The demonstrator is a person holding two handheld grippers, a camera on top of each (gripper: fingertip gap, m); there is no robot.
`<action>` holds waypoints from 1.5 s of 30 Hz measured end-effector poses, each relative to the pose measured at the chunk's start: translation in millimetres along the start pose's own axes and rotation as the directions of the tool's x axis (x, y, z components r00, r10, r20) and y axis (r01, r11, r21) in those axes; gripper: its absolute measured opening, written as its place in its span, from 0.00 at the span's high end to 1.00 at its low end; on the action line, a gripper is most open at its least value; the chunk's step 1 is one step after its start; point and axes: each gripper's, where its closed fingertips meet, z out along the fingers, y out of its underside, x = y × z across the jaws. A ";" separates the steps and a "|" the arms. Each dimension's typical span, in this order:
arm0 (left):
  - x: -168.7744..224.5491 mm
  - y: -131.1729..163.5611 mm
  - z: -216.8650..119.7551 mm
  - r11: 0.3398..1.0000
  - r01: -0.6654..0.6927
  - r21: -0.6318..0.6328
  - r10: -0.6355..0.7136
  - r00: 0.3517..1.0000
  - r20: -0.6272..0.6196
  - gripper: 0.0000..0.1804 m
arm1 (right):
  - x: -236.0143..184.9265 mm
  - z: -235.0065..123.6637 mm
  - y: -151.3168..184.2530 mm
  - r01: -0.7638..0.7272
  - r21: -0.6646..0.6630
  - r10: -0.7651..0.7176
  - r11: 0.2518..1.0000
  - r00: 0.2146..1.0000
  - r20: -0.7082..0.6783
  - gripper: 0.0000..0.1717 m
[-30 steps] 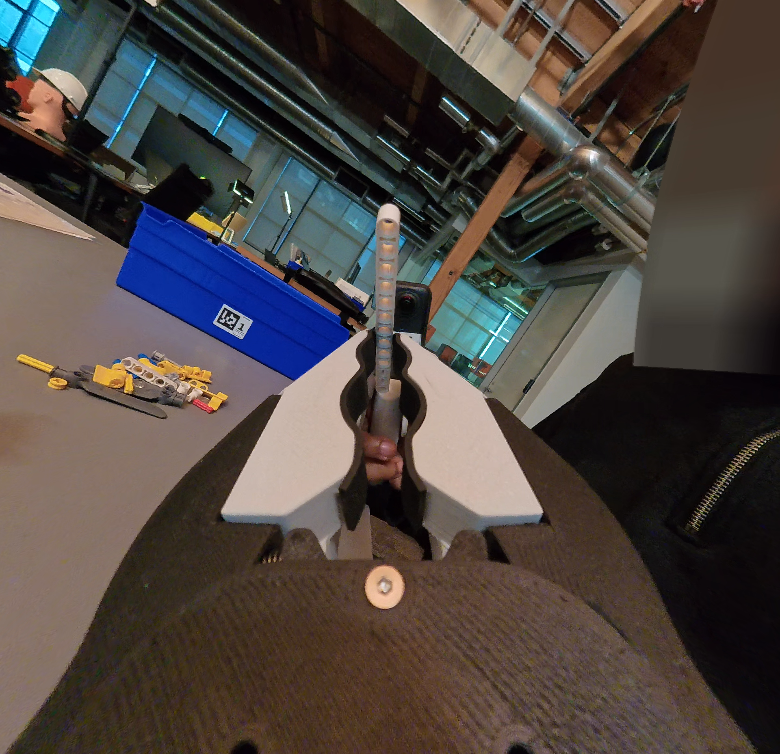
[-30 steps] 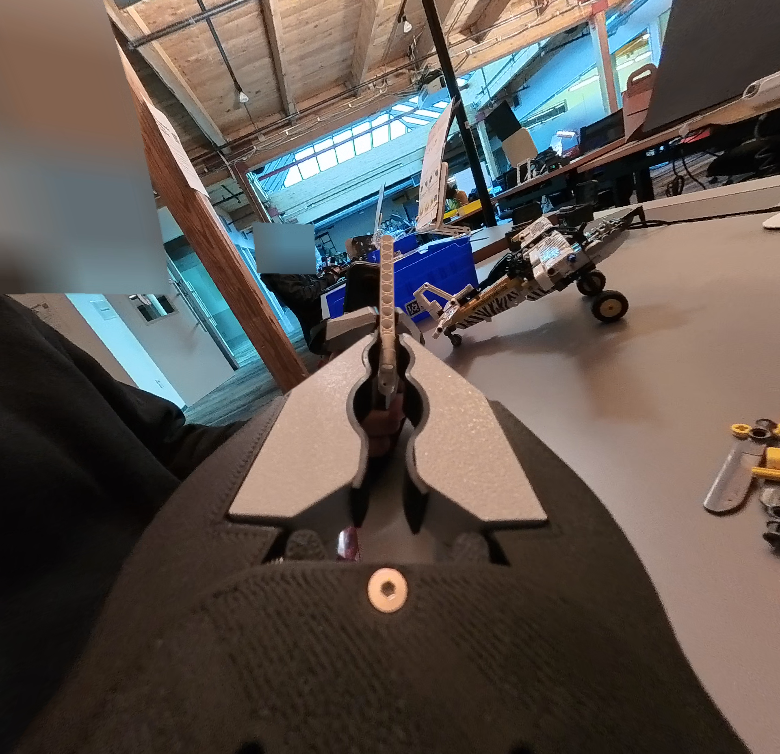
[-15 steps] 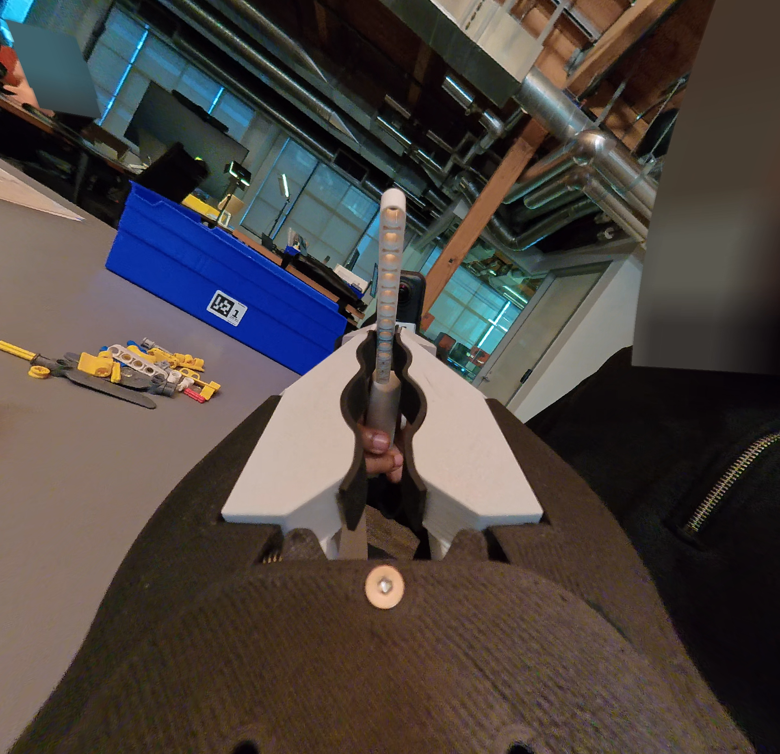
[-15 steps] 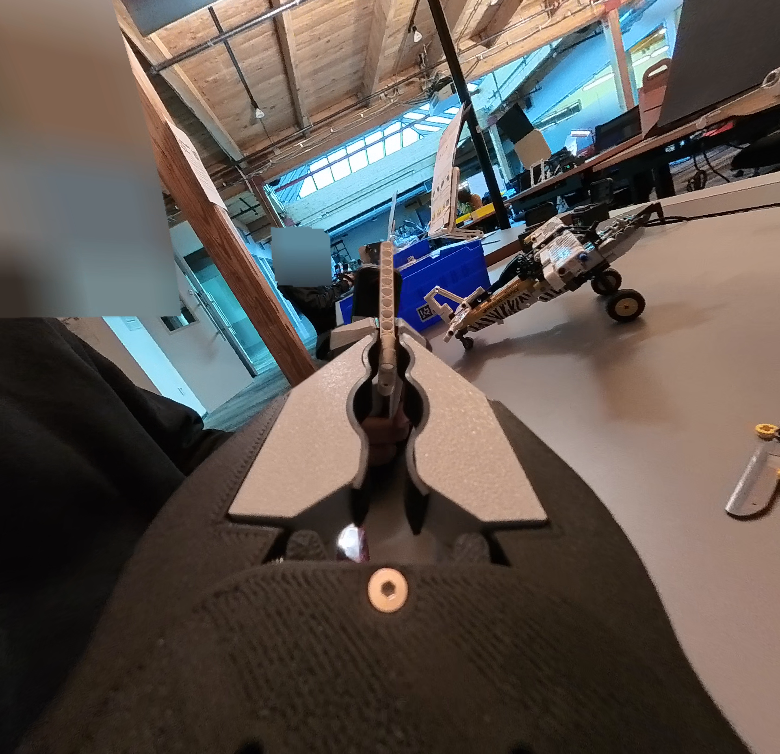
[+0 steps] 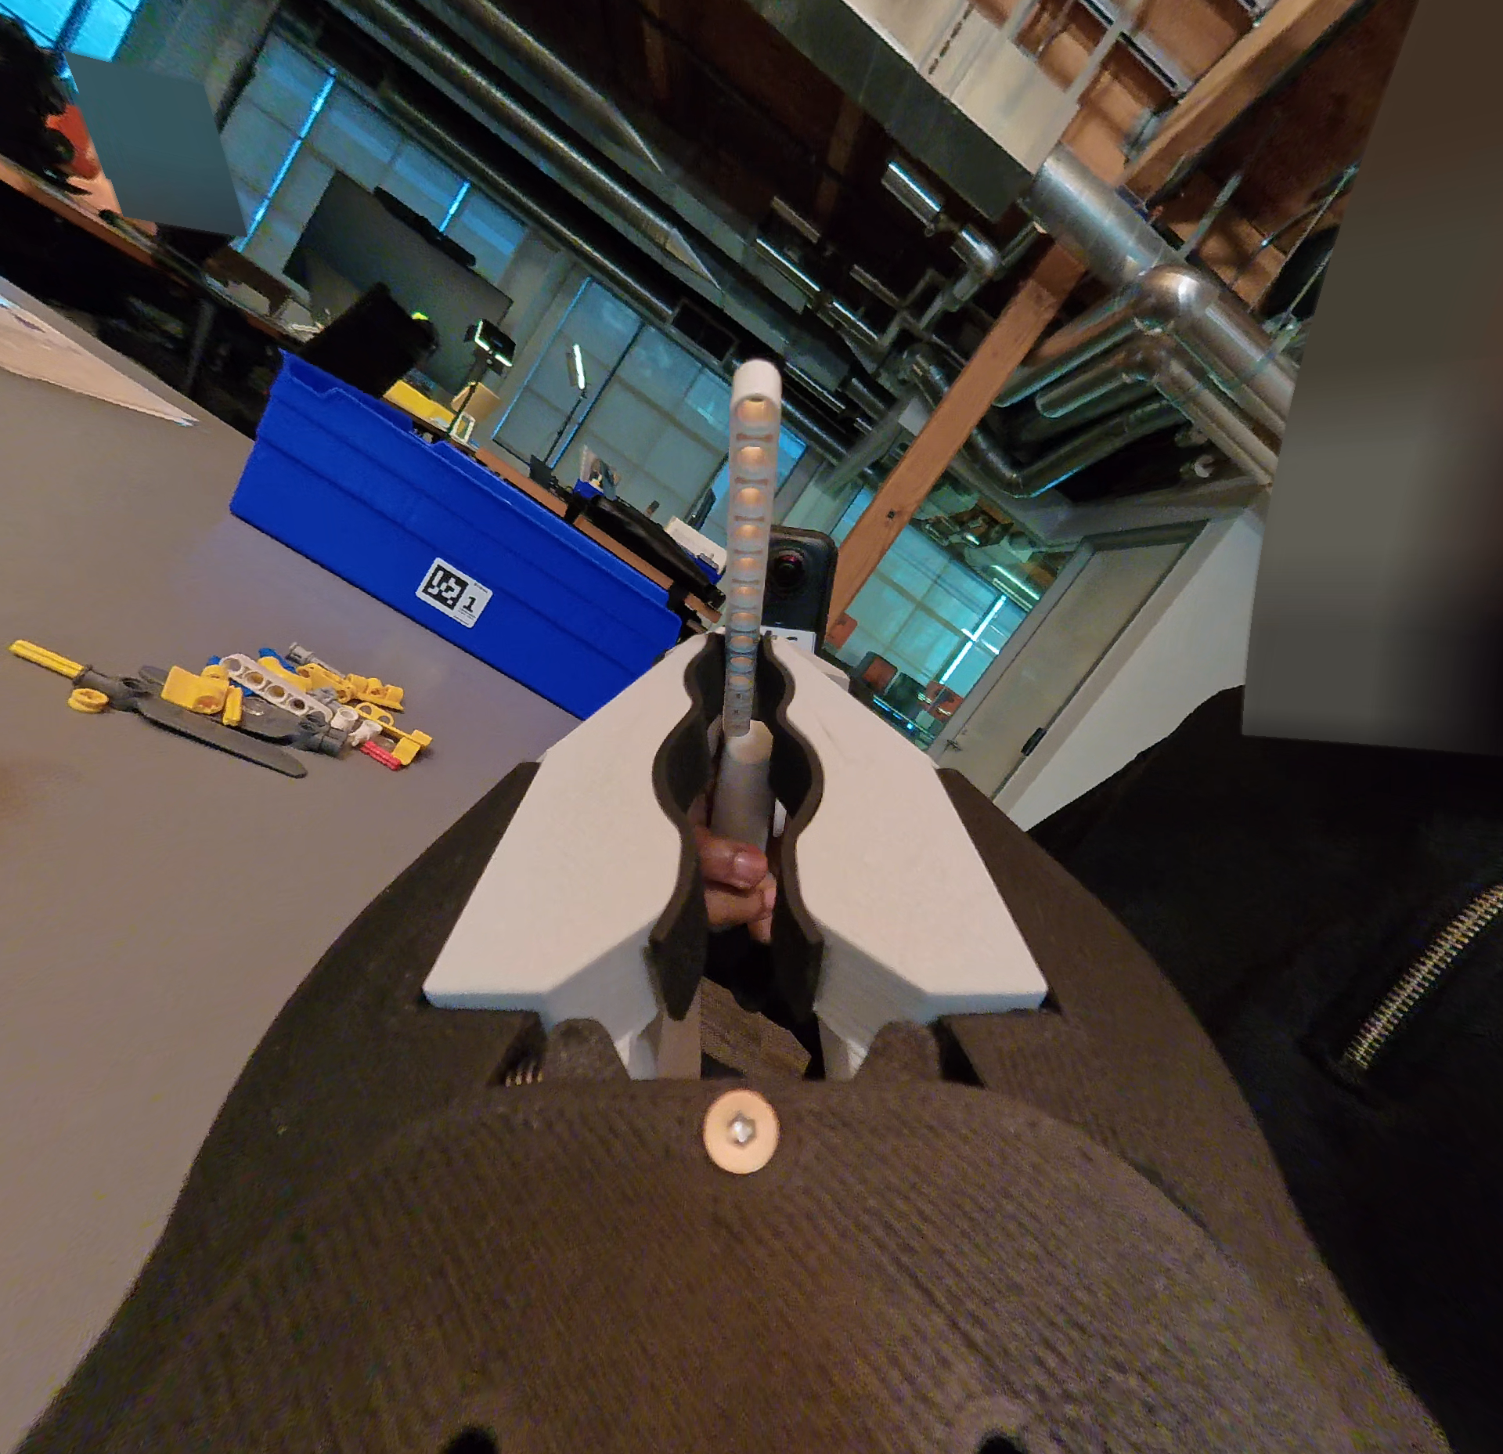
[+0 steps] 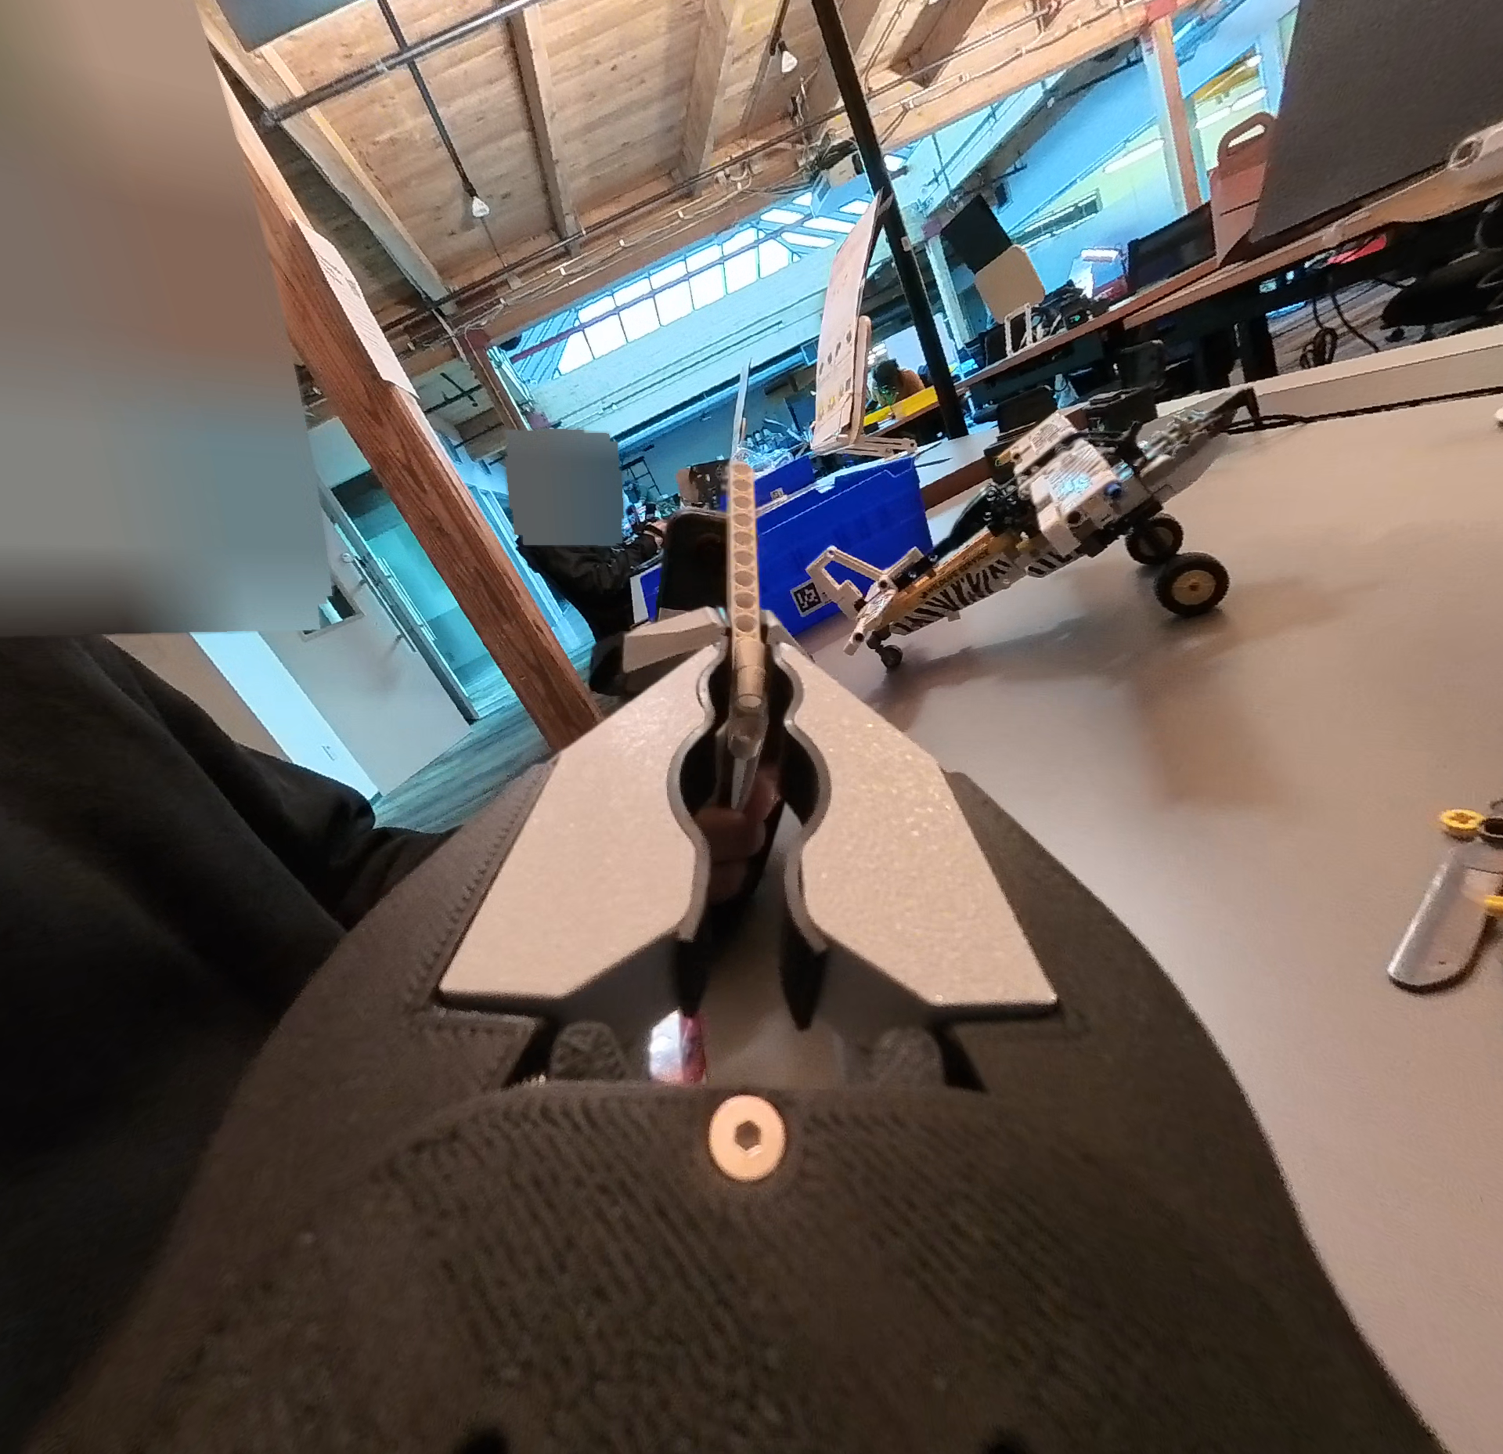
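Observation:
My left gripper (image 5: 744,658) is shut on a long white beam with holes (image 5: 750,512) that sticks up out of the fingertips. A grey round piece (image 5: 744,780) sits at the beam's lower end, between the pads. My right gripper (image 6: 744,658) is shut on a white beam with holes (image 6: 742,553), held edge-on, with a grey part (image 6: 748,732) at its base. The two grippers face each other closely: the right one's black camera (image 5: 801,577) shows just behind the beam, and the left one's body (image 6: 691,561) shows behind the right fingertips. It looks like one shared beam.
A pile of yellow, white and grey building parts (image 5: 244,699) lies on the grey table (image 5: 163,927). A blue bin (image 5: 423,520) stands behind it. A zebra-striped wheeled model (image 6: 1041,536) stands on the table. A grey blade piece (image 6: 1439,927) lies at the right edge. Less than 4 cm separates the two grippers' tips.
Both grippers have stayed shut on the beam. Both views have shifted only slightly, and the beam has not moved in either grasp.

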 end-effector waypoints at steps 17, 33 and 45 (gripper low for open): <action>1.4 5.6 7.4 0.993 0.097 0.060 -0.098 0.995 0.011 0.97 | -0.7 -8.3 -12.2 -0.167 0.086 0.158 0.982 0.982 0.099 0.98; 0.9 14.1 2.5 0.999 0.022 -0.034 -0.019 0.996 0.082 0.98 | 5.6 -14.1 -3.3 0.052 -0.052 -0.053 0.997 0.999 -0.003 0.85; 0.2 16.8 -1.5 0.993 0.081 -0.091 -0.077 0.996 0.043 0.98 | -0.9 -13.4 5.9 -0.110 -0.111 0.122 0.988 0.986 0.115 0.97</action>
